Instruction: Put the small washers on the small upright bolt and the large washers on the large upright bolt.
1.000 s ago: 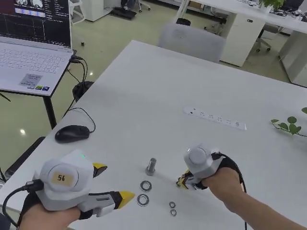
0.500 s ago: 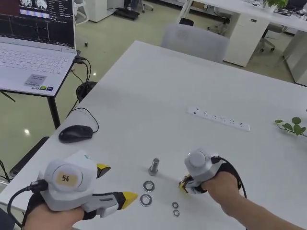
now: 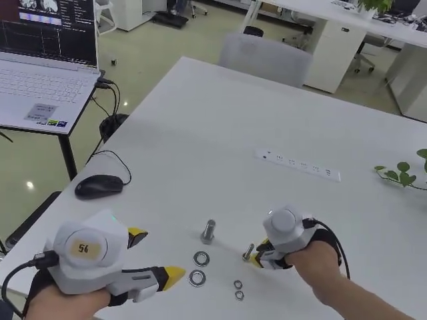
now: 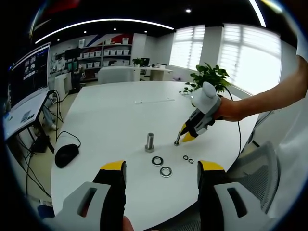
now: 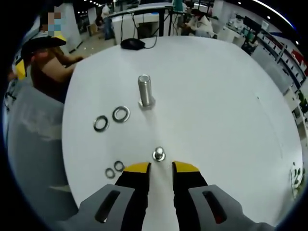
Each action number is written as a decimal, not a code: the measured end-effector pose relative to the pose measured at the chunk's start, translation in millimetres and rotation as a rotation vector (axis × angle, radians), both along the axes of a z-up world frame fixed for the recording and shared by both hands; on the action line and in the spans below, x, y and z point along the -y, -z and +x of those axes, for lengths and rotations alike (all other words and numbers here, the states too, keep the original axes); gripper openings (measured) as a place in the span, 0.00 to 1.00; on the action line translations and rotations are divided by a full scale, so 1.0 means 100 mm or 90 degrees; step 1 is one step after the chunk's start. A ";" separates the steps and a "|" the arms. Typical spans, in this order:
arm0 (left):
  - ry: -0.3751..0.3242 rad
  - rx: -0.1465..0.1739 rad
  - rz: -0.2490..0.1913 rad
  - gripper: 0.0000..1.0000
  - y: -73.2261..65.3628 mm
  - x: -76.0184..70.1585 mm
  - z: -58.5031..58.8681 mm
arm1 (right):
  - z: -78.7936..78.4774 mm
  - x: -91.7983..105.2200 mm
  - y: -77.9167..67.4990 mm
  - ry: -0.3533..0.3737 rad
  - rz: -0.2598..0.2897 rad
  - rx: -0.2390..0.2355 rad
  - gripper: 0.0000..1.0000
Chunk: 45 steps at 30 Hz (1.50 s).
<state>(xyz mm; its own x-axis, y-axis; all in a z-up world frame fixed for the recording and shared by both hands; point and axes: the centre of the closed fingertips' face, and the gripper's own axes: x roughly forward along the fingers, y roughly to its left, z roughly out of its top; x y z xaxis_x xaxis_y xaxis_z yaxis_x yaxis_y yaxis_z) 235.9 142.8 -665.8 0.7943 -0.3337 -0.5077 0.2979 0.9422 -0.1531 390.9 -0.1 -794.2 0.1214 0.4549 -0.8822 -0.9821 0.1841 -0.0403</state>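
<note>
The large upright bolt [image 3: 209,231] stands mid-table, with the small upright bolt [image 3: 248,251] to its right. Two large washers [image 3: 199,267] lie flat in front of the large bolt, and two small washers [image 3: 238,289] lie to their right. My right gripper [image 3: 257,257] sits just right of the small bolt. In the right gripper view its jaws [image 5: 161,168] stand narrowly open, with the small bolt [image 5: 159,154] free just beyond the tips. My left gripper [image 4: 163,166] is wide open and empty, left of the washers [image 4: 166,171] and short of them.
A black mouse [image 3: 99,186] with its cable lies at the table's left edge. A white power strip [image 3: 297,165] lies further back. A plant sprig [image 3: 403,175] is at the right. A laptop [image 3: 40,80] sits on a side table, and a grey chair [image 3: 267,57] stands beyond the far edge.
My right gripper has drawn back to the right, and the small bolt it covered now stands in plain sight. The left gripper has stayed put.
</note>
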 end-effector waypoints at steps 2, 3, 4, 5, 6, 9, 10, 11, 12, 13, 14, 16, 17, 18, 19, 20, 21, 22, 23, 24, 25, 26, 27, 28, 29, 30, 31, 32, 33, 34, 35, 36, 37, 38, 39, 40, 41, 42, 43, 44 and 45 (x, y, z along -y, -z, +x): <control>0.001 0.001 -0.002 0.59 0.00 0.02 0.00 | -0.03 0.06 0.02 0.005 -0.001 -0.002 0.19; 0.002 0.001 -0.002 0.59 0.00 0.02 0.00 | -0.04 0.09 0.03 0.007 -0.001 -0.002 0.19; 0.005 0.001 -0.001 0.59 0.00 0.03 0.00 | -0.07 0.13 0.04 0.009 -0.003 -0.004 0.19; 0.006 0.001 -0.001 0.59 0.01 0.04 0.00 | -0.09 0.16 0.05 0.012 -0.005 -0.006 0.19; 0.006 0.001 -0.002 0.59 0.01 0.04 0.00 | -0.11 0.18 0.06 0.014 -0.007 -0.008 0.19; 0.009 0.001 0.000 0.59 0.01 0.04 -0.01 | -0.20 0.26 0.11 0.019 -0.010 -0.018 0.18; 0.009 0.001 0.000 0.59 0.01 0.04 -0.01 | -0.22 0.28 0.13 0.019 -0.011 -0.020 0.18; 0.009 0.001 0.000 0.59 0.01 0.04 -0.01 | -0.26 0.29 0.15 0.020 -0.013 -0.022 0.18; 0.009 0.001 0.001 0.59 0.00 0.04 -0.02 | -0.29 0.30 0.15 0.019 -0.013 -0.025 0.18; 0.009 0.001 0.001 0.59 0.00 0.04 -0.02 | -0.34 0.30 0.16 0.017 -0.011 -0.033 0.18; 0.008 0.002 0.001 0.59 0.00 0.03 -0.02 | -0.38 0.29 0.17 0.015 -0.007 -0.039 0.18; 0.008 0.002 0.001 0.59 0.00 0.03 -0.02 | -0.51 0.24 0.19 -0.009 0.005 -0.053 0.17; 0.008 0.002 0.002 0.59 0.00 0.03 -0.02 | -0.56 0.22 0.19 -0.023 0.010 -0.058 0.17; 0.008 0.003 0.002 0.59 0.00 0.03 -0.02 | -0.61 0.20 0.20 -0.031 0.010 -0.059 0.17; 0.008 0.003 0.002 0.59 0.00 0.03 -0.02 | -0.67 0.19 0.21 -0.045 0.006 -0.059 0.17; 0.009 0.003 0.002 0.59 -0.01 0.03 -0.02 | -0.71 0.18 0.22 -0.052 0.005 -0.060 0.17; 0.009 0.004 0.002 0.59 -0.01 0.03 -0.02 | -0.77 0.15 0.23 -0.061 0.007 -0.064 0.17; 0.009 0.004 0.002 0.59 -0.01 0.03 -0.02 | -0.80 0.14 0.24 -0.065 0.009 -0.067 0.17; 0.010 0.005 0.002 0.59 -0.01 0.03 -0.02 | -0.85 0.12 0.26 -0.070 0.007 -0.075 0.17; 0.010 0.005 0.002 0.59 -0.02 0.04 -0.02 | -0.88 0.11 0.28 -0.076 0.006 -0.082 0.17; 0.010 0.005 0.002 0.59 -0.02 0.04 -0.01 | -0.92 0.08 0.29 -0.090 0.006 -0.082 0.17; 0.011 0.006 0.003 0.59 -0.03 0.04 -0.01 | -0.94 0.07 0.30 -0.098 0.005 -0.080 0.17; 0.012 0.007 0.004 0.59 -0.03 0.04 -0.01 | -0.94 0.06 0.30 -0.102 0.002 -0.074 0.17; 0.012 0.007 0.004 0.59 -0.04 0.05 -0.01 | -0.94 0.03 0.30 -0.108 0.003 -0.067 0.17; 0.012 0.007 0.005 0.59 -0.04 0.05 -0.01 | -0.94 0.03 0.29 -0.113 0.000 -0.064 0.17; 0.012 0.007 0.005 0.59 -0.03 0.05 -0.01 | -0.93 0.02 0.29 -0.113 -0.002 -0.064 0.17; 0.012 0.007 0.004 0.59 -0.03 0.05 -0.01 | -0.93 0.01 0.29 -0.120 -0.003 -0.059 0.17; 0.011 0.006 0.003 0.59 -0.03 0.05 -0.01 | -0.92 0.01 0.29 -0.124 -0.005 -0.055 0.17; 0.011 0.006 0.004 0.59 -0.02 0.05 -0.01 | -0.92 0.01 0.29 -0.127 -0.007 -0.053 0.17; 0.011 0.006 0.003 0.59 -0.02 0.05 -0.01 | -0.91 0.01 0.31 -0.131 -0.010 -0.051 0.17; 0.010 0.005 0.002 0.59 -0.02 0.05 -0.01 | -0.90 0.01 0.31 -0.133 -0.011 -0.048 0.17; 0.010 0.005 0.001 0.59 -0.02 0.04 -0.01 | -0.91 0.01 0.30 -0.135 -0.012 -0.044 0.18; 0.010 0.004 0.001 0.59 -0.01 0.04 -0.01 | -0.91 0.00 0.30 -0.137 -0.012 -0.042 0.18; 0.010 0.004 0.002 0.59 -0.01 0.04 -0.01 | -0.91 0.00 0.30 -0.140 -0.013 -0.040 0.18; 0.010 0.003 0.002 0.59 -0.01 0.04 0.00 | -0.91 0.00 0.30 -0.143 -0.014 -0.038 0.18; 0.011 0.003 0.003 0.59 -0.01 0.03 0.00 | -0.90 -0.01 0.31 -0.148 -0.016 -0.034 0.18; 0.011 0.003 0.003 0.59 -0.01 0.03 0.01 | -0.90 -0.01 0.31 -0.152 -0.018 -0.032 0.18; 0.011 0.003 0.004 0.59 -0.02 0.02 0.01 | -0.91 -0.01 0.31 -0.157 -0.020 -0.030 0.18; 0.011 0.003 0.005 0.59 -0.02 0.02 0.02 | -0.91 -0.01 0.31 -0.164 -0.023 -0.026 0.18; 0.012 0.003 0.006 0.59 -0.02 0.02 0.02 | -0.90 -0.01 0.32 -0.165 -0.025 -0.025 0.18; 0.012 0.004 0.006 0.59 -0.03 0.01 0.03 | -0.91 -0.01 0.31 -0.168 -0.027 -0.024 0.18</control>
<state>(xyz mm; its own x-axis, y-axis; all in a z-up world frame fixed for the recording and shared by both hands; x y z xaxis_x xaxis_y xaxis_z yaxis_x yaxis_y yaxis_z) 239.0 141.5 -663.2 0.7909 -0.3432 -0.5067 0.3161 0.9380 -0.1420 300.3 0.8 -825.5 -0.0290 0.4294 -0.9026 -0.9969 -0.0790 -0.0056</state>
